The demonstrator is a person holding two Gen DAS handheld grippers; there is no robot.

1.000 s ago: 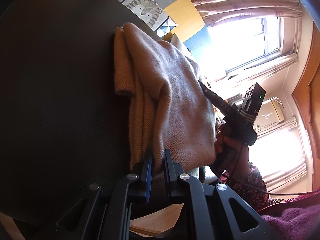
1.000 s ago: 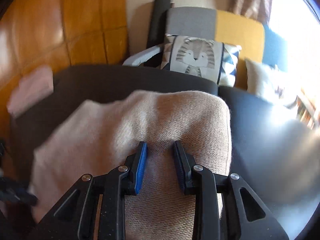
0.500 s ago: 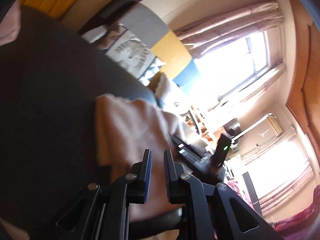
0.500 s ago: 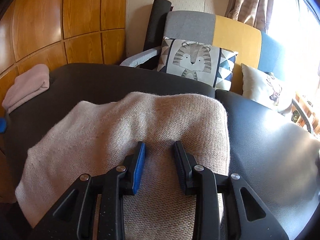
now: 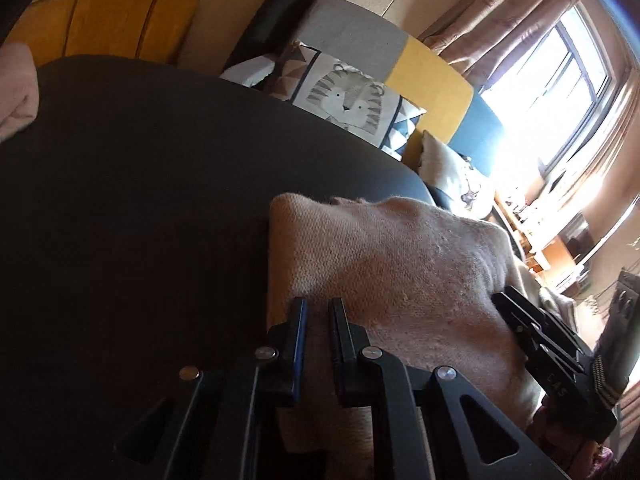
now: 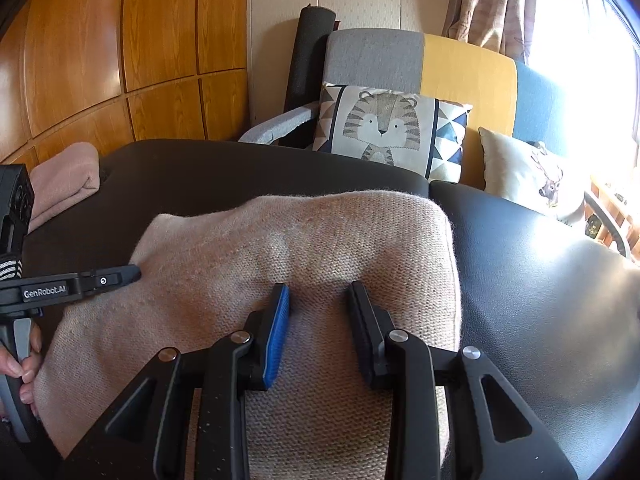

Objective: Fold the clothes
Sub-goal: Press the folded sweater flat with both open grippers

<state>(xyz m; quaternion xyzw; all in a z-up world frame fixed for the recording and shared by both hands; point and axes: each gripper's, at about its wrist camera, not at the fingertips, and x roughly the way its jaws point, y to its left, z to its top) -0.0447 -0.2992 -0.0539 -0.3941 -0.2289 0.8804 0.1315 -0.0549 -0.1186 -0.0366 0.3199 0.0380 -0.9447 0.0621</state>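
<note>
The folded beige sweater (image 6: 304, 248) lies flat on the dark bench (image 6: 540, 280) so its layers settle, under my right gripper (image 6: 318, 300), whose jaws stand apart pinching nothing, while my left gripper (image 5: 316, 312), nearly closed and empty, rests at its side edge.

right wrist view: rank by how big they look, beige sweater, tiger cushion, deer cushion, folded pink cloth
1. beige sweater, though nearest the camera
2. tiger cushion
3. deer cushion and folded pink cloth look about alike; both are partly cut off, so no ranking
</note>
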